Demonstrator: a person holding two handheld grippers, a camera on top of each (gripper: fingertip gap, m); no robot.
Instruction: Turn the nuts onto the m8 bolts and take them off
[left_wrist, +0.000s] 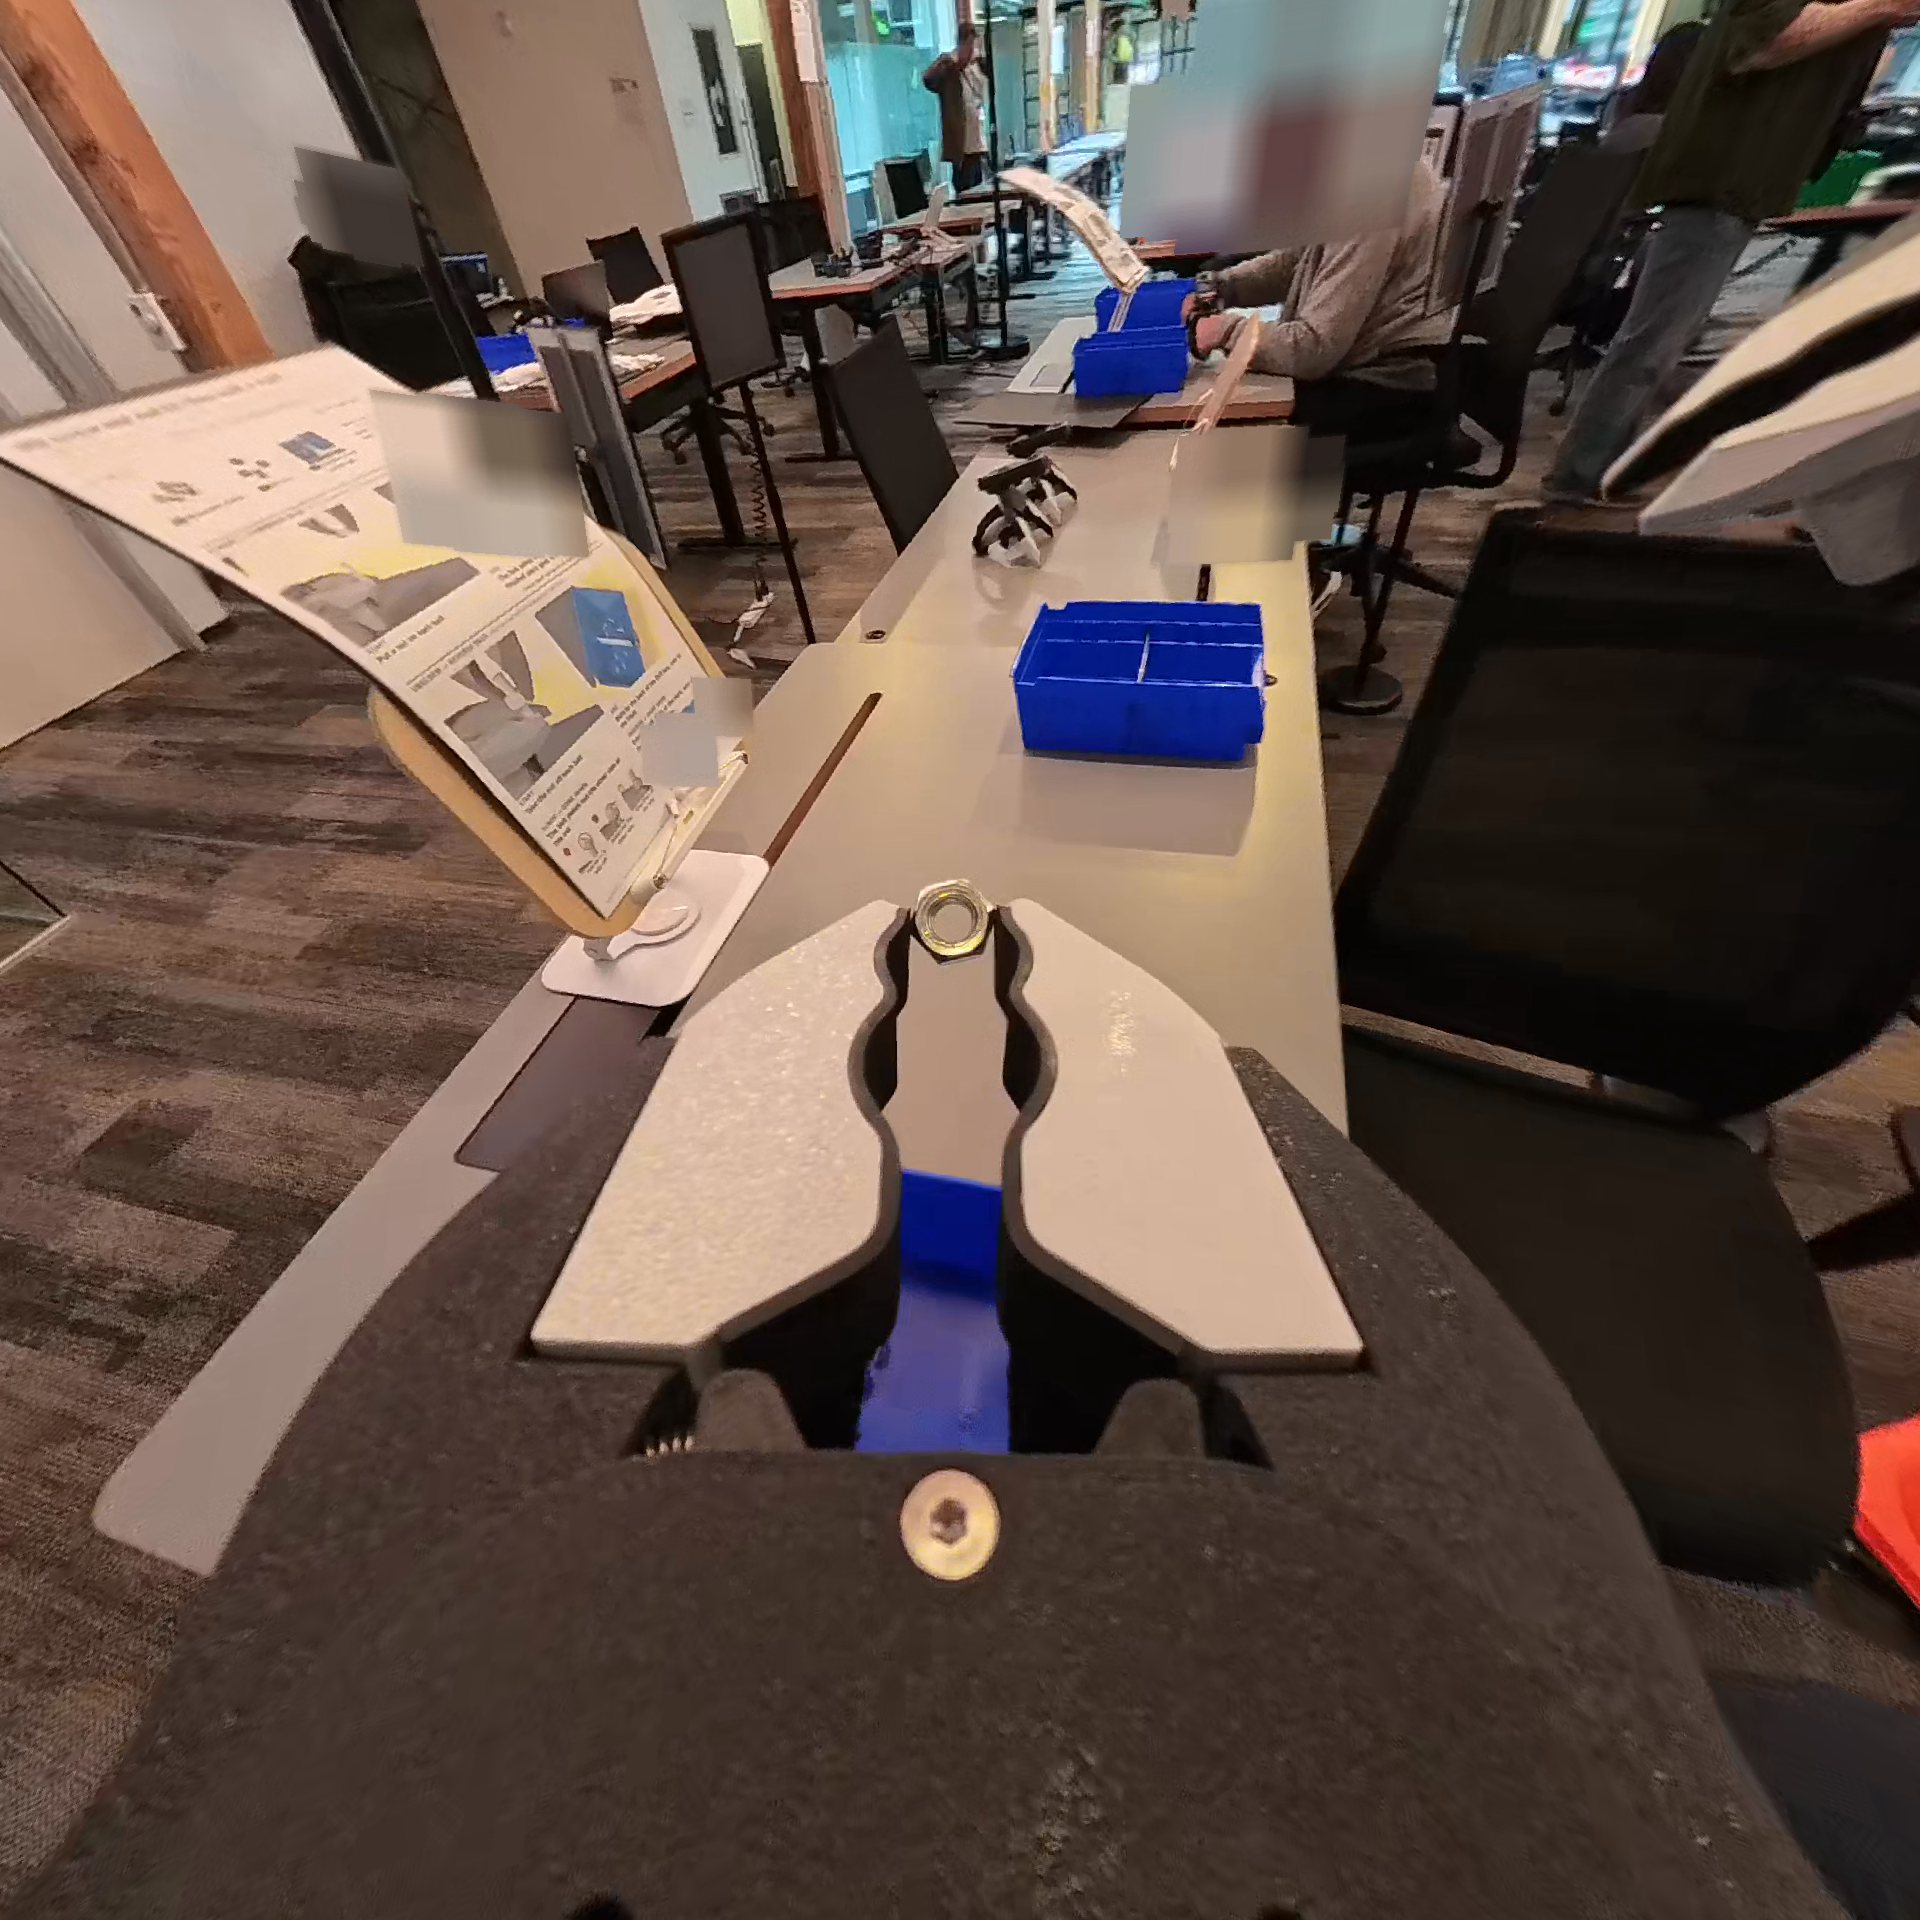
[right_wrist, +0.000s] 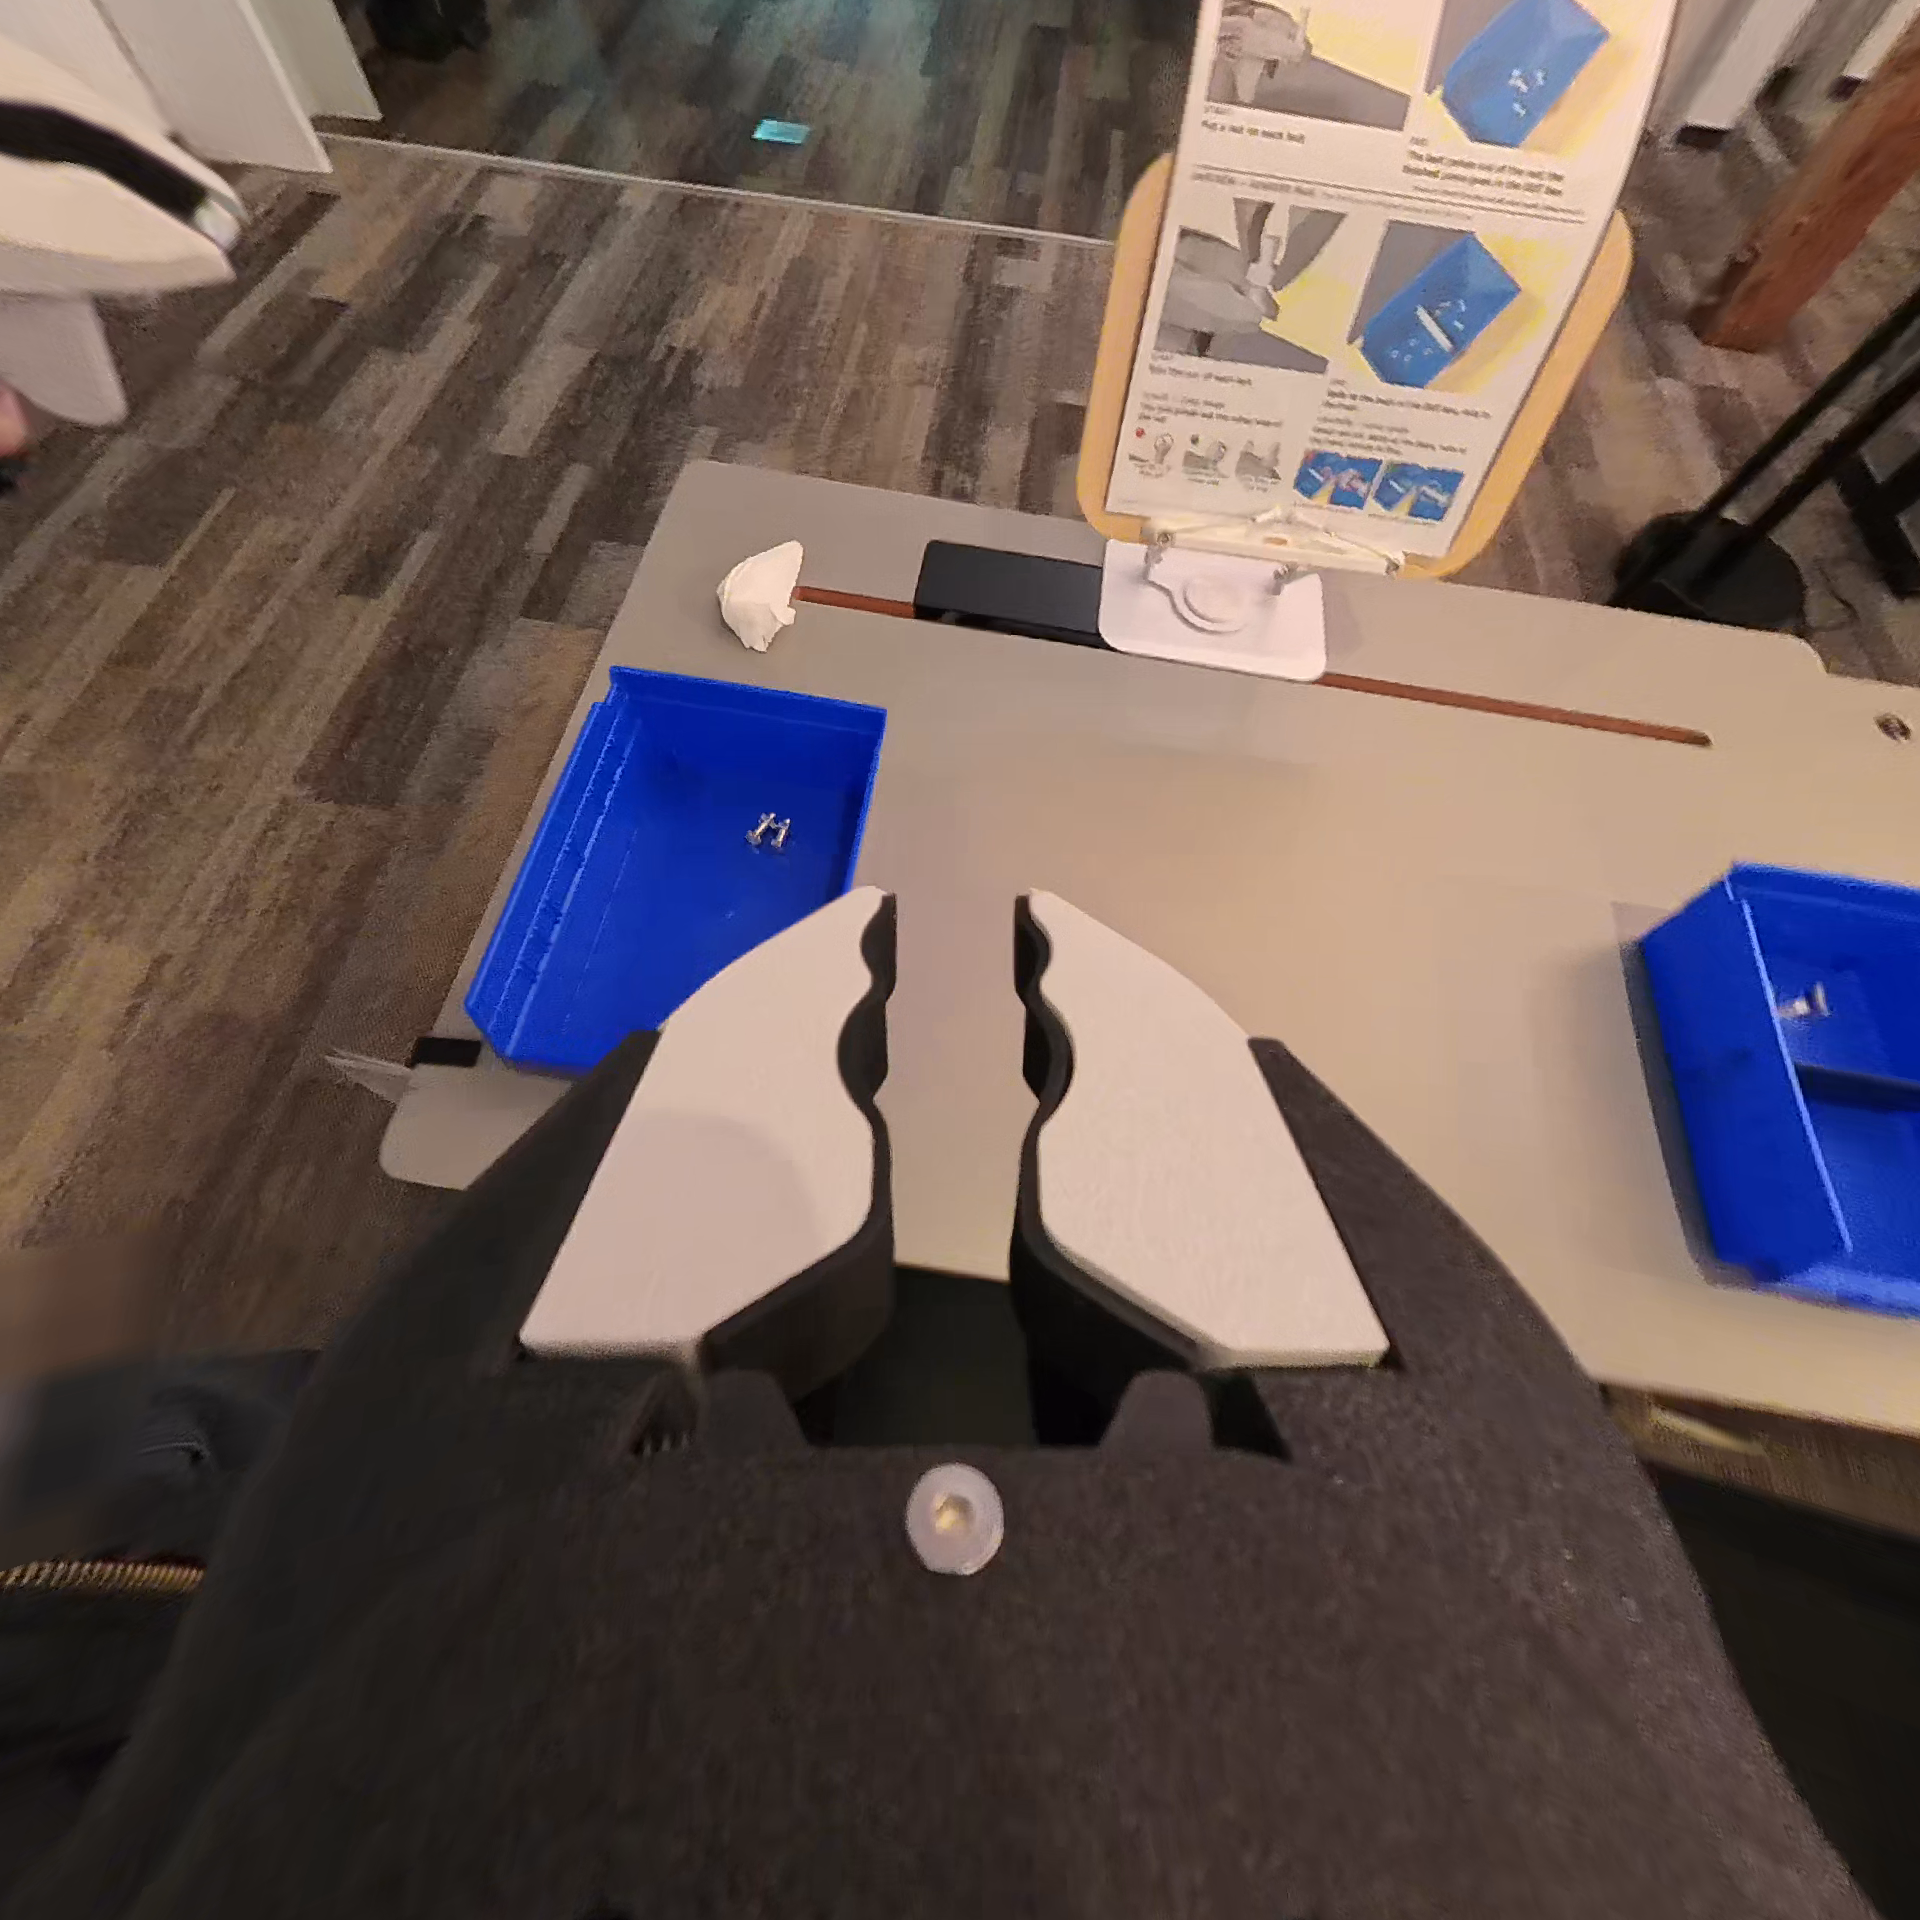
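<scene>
Left tongs (left_wrist: 956, 928) clamp a small steel nut (left_wrist: 954, 923) by its flats: hard, light, likely slippery. Right tongs (right_wrist: 954, 914) stand apart, empty.

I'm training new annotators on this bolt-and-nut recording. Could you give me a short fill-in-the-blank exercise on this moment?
1. The left gripper pinches a silver hex ____ at its fingertips.
2. The right gripper has its fingers apart and holds ____.
3. The bolts lie in a bin of ____ colour.
4. The crumpled tissue is ____ in colour.

Missing words: nut; nothing; blue; white
</scene>
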